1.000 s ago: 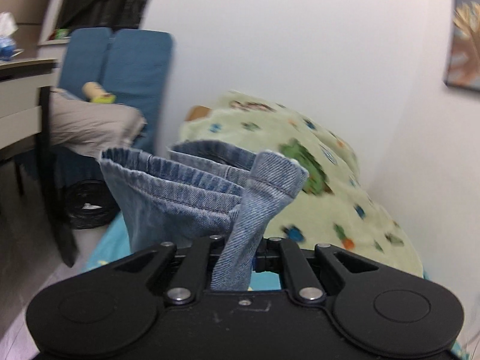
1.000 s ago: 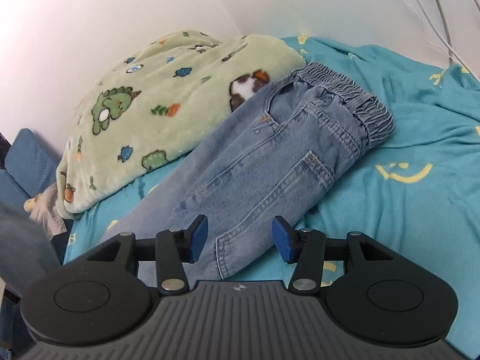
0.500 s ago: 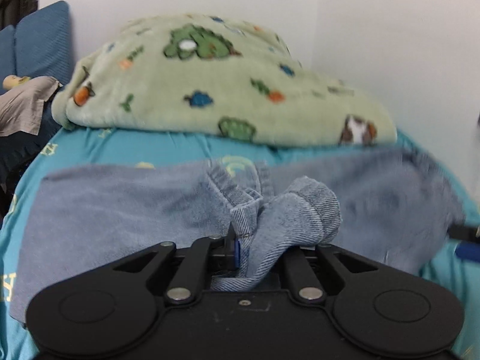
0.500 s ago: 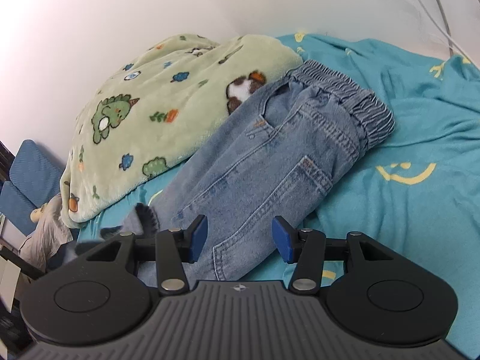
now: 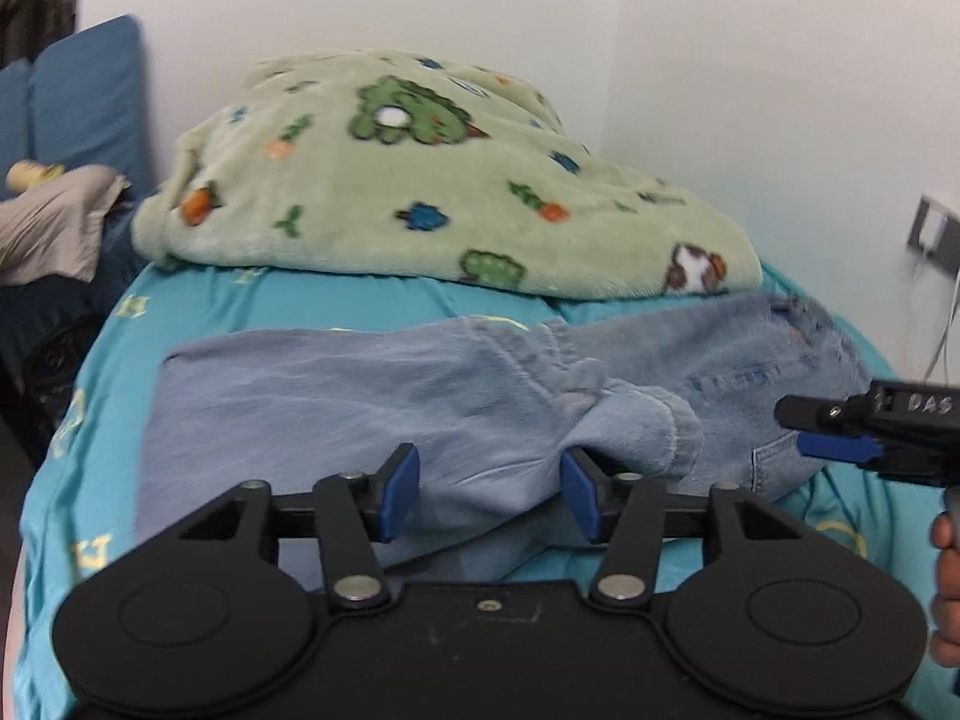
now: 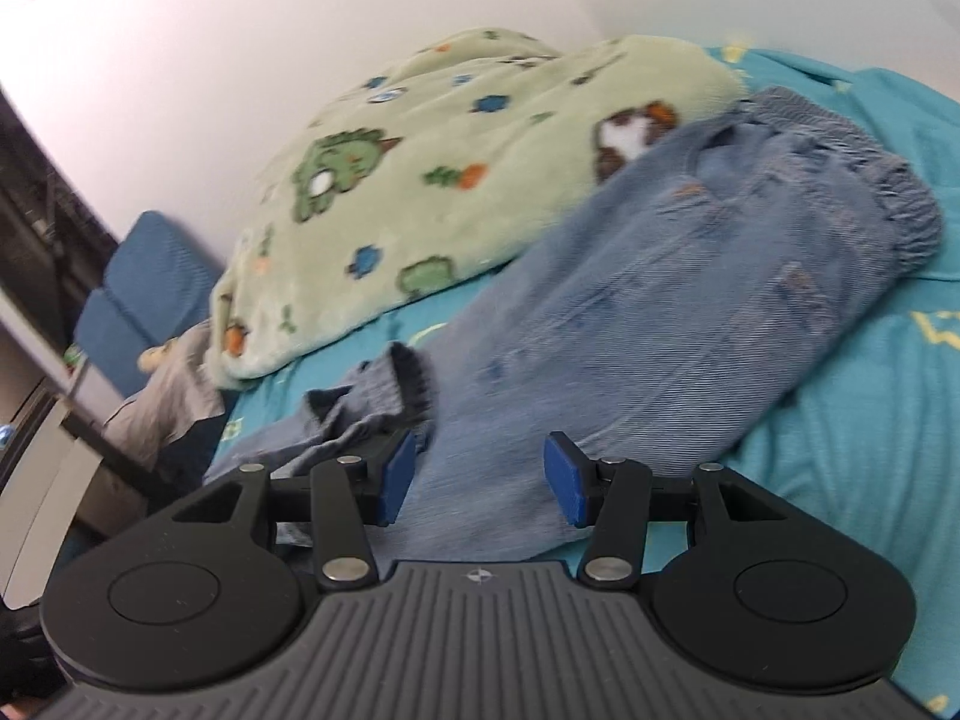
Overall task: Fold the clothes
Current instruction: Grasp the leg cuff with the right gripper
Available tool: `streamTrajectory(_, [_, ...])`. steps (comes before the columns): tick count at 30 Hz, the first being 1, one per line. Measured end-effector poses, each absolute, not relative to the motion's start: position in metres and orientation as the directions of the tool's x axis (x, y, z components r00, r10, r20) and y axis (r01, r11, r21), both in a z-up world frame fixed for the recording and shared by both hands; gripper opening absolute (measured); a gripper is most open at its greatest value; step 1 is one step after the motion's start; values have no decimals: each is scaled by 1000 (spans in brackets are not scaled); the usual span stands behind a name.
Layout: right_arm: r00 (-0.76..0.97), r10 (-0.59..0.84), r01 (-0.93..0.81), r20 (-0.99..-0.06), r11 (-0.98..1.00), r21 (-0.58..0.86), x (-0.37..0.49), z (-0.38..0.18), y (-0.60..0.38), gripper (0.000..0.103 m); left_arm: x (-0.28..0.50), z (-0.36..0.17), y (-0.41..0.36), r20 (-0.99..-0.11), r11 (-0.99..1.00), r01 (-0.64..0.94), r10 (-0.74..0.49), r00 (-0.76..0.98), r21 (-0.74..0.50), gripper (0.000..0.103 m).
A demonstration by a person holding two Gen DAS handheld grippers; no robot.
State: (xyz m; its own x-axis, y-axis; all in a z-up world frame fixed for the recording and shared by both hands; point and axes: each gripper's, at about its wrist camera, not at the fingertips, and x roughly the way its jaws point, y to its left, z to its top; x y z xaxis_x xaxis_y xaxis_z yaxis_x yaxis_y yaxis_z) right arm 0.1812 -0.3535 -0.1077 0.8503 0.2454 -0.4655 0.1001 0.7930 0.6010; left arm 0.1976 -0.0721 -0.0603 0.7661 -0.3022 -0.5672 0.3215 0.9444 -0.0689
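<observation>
Lying across the bed [image 5: 420, 300], the jeans [image 5: 372, 396] rest on the teal sheet just in front of the green fleece blanket [image 5: 420, 180], which is heaped against the wall at the far edge of the bed. The leg ends have been brought over the upper part of the garment, and a rolled hem [image 5: 654, 426] sits on top of the denim near the near edge of the bed.

The left gripper [image 5: 489, 492] has its jaws opening; the blue pads stand apart on either side of a fold of denim, and neither pad presses on it. The hem lies just beside the right-hand pad.

The right gripper [image 6: 480, 480] has its jaws apart, with denim showing between the pads but not clamped. In the left wrist view this gripper [image 5: 840, 450] enters from the right edge of the bed, near the waistband end of the jeans, with part of the person's hand [image 5: 948, 588] below it.

In the right wrist view the elastic waistband [image 6: 888, 192] lies toward the far right corner of the bed, touching the blanket's edge. A blue cushion [image 6: 150, 276] stands beyond the bed's left end.
</observation>
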Motion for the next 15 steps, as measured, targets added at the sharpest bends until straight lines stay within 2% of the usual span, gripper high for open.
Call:
streamTrajectory(3, [858, 260, 54, -443, 812, 581, 182, -106, -343, 51, 192, -53, -49, -563, 960, 257, -276, 779, -116, 50])
streamTrajectory(5, [857, 282, 21, -432, 817, 576, 182, -105, -335, 51, 195, -53, -30, -563, 973, 174, -228, 795, -148, 54])
streamTrajectory(8, [848, 326, -36, -418, 822, 569, 186, -106, -322, 55, 203, -58, 1, -569, 978, 37, -150, 809, -206, 55])
streamTrajectory(12, [828, 370, -74, -422, 817, 572, 203, -116, -304, 63, 209, -74, 34, -575, 974, -108, -27, 818, -200, 56])
streamTrajectory(15, [815, 393, -59, -426, 787, 614, 217, -123, -295, 69, 212, -87, 51, -600, 950, -182, -6, 800, -252, 58])
